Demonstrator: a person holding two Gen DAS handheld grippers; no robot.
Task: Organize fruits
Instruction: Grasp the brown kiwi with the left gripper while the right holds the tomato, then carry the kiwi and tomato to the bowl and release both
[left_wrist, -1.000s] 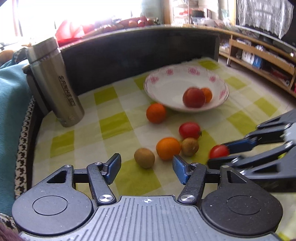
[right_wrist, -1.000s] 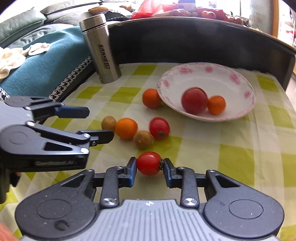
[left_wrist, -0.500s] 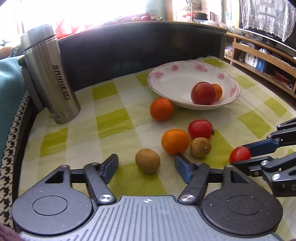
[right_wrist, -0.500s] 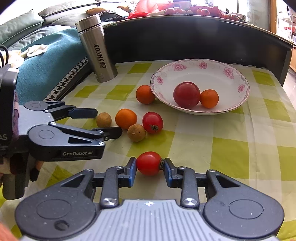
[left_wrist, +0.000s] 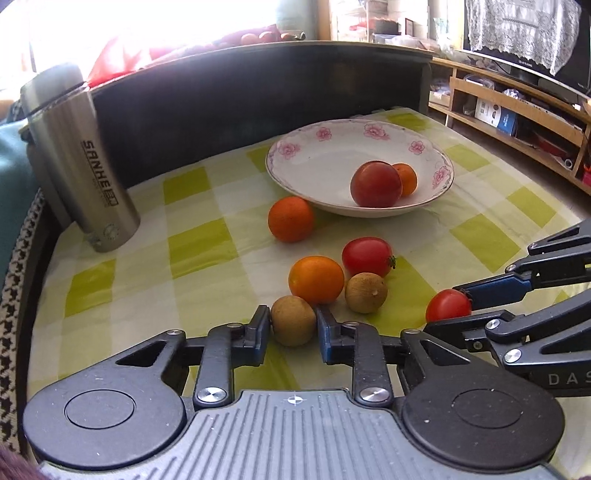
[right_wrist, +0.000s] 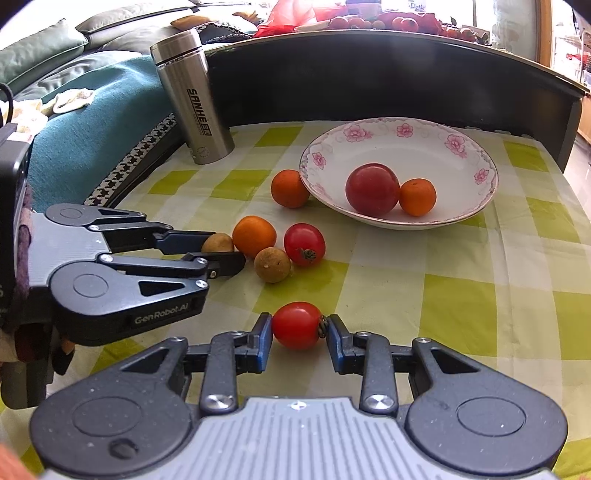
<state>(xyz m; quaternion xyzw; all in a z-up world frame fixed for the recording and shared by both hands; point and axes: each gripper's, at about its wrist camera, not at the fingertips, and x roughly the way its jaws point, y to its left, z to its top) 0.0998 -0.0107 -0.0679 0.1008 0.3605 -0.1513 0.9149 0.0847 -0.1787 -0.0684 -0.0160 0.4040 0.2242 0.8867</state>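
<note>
Green-checked cloth (left_wrist: 199, 243) under flowered plate (left_wrist: 314, 147), sofa (right_wrist: 92, 107) left of it. Left gripper (left_wrist: 293, 325) clamped on brown fruit (left_wrist: 293, 320); right gripper (right_wrist: 297, 328) pinching tomato (right_wrist: 297, 325).

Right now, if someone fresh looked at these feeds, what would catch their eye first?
Both grippers, each shut on a fruit near the cloth's front edge: the left gripper on a brown fruit, the right gripper on a tomato. Next, the floral bowl at the back, holding a red fruit and an orange, and the steel flask far left.
</note>
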